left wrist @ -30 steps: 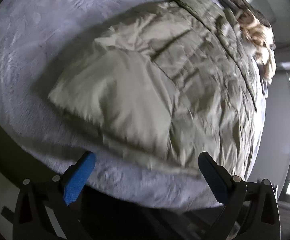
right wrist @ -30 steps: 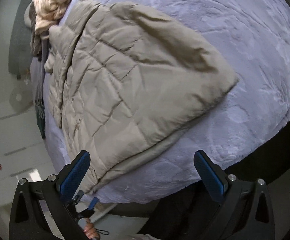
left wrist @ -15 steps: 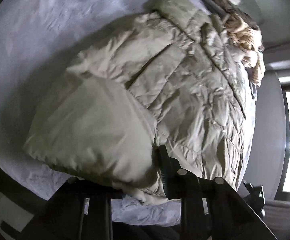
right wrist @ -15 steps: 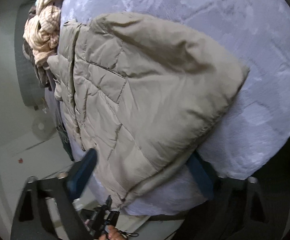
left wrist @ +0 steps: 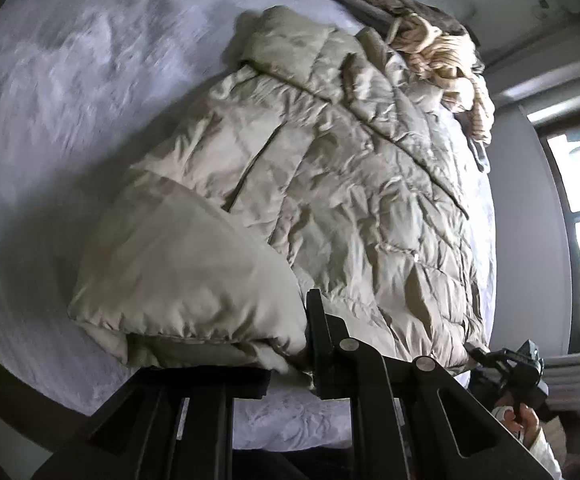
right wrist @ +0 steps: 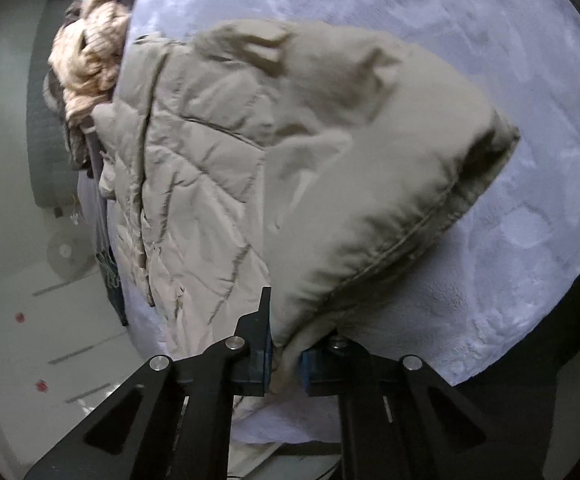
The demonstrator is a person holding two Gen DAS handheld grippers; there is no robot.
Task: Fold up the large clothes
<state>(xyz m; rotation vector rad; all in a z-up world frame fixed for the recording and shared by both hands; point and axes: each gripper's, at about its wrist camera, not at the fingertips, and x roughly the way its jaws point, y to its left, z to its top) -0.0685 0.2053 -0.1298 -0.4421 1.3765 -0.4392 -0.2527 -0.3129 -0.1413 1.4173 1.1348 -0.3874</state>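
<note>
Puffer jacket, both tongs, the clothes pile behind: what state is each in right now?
Puffer jacket: spread on the bed, near hem bunched and pinched at two spots.
Left tongs: shut on the jacket's hem.
Right tongs: shut on the jacket's hem corner, fabric squeezed between the blue pads.
Clothes pile: crumpled, unfolded, at the jacket's far end.
Bed cover: flat under the jacket.

The jacket lies on the bed — a heap of clothes behind it, touching.

cream knit sweater, lavender blanket
</note>
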